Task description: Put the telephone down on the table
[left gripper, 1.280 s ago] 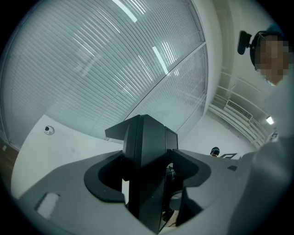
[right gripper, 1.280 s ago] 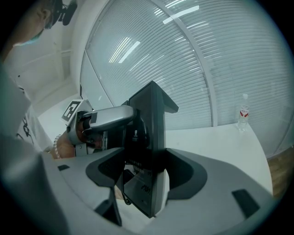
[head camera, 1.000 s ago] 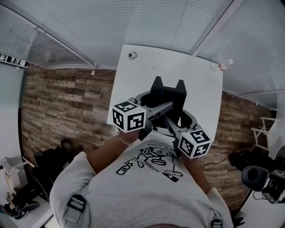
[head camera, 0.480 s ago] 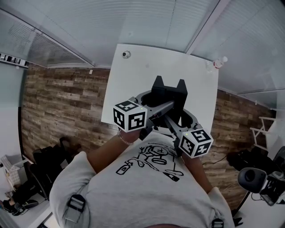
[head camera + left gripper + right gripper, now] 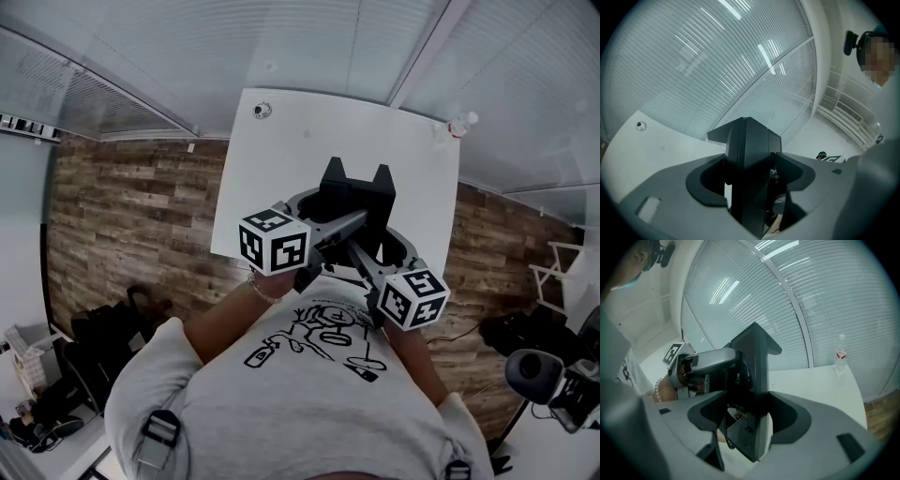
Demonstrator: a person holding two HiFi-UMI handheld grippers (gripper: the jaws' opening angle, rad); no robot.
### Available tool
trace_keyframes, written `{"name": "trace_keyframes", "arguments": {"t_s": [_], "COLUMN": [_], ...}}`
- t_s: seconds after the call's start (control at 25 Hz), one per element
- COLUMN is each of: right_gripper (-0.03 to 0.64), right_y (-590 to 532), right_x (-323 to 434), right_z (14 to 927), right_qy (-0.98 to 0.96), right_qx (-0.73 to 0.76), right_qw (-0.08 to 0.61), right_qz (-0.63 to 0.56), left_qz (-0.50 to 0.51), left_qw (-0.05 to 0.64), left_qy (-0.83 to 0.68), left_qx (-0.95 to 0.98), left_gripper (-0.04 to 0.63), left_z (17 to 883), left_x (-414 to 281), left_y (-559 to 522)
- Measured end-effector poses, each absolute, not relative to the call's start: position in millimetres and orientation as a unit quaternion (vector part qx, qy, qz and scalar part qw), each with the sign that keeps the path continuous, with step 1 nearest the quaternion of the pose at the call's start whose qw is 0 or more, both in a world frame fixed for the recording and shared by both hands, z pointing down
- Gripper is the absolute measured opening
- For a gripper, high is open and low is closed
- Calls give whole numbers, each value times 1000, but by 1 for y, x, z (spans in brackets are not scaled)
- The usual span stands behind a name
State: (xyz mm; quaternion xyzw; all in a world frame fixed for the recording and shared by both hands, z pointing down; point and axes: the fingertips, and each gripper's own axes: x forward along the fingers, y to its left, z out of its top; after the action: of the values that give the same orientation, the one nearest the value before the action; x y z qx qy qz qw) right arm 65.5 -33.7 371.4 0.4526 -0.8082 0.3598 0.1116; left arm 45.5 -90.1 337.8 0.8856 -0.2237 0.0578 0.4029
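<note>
A black telephone hangs above the white table, carried between both grippers. My left gripper comes in from the left and is shut on the telephone, which stands upright between its jaws. From the lower right, my right gripper is shut on the same telephone, whose dark body fills the gap between its jaws. The left gripper also shows in the right gripper view, on the telephone's far side. Whether the telephone's underside touches the table is hidden.
A small water bottle stands at the table's far right corner. A little round fitting sits at the far left corner. Glass walls with blinds rise behind the table. Wood floor flanks it, with bags and chairs lower down.
Both grippers and the telephone have moved a little further over the table. The hold on the telephone looks the same.
</note>
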Motion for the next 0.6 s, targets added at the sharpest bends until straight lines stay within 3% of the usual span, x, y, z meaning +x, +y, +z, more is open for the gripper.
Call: {"name": "trace_keyframes", "arguments": {"t_s": [0.6], "right_gripper": [267], "right_y": [-35], "right_x": [65], "right_z": [389], "right_qy": [-800], "right_qx": [455], "right_qw": [116], "right_qz": [374], "left_qz": [64], "left_qw": [425], "left_qy": [-220], "left_qx": [876], "left_gripper": [321], "left_z": [358], "left_x": [45], "left_y": [-93]}}
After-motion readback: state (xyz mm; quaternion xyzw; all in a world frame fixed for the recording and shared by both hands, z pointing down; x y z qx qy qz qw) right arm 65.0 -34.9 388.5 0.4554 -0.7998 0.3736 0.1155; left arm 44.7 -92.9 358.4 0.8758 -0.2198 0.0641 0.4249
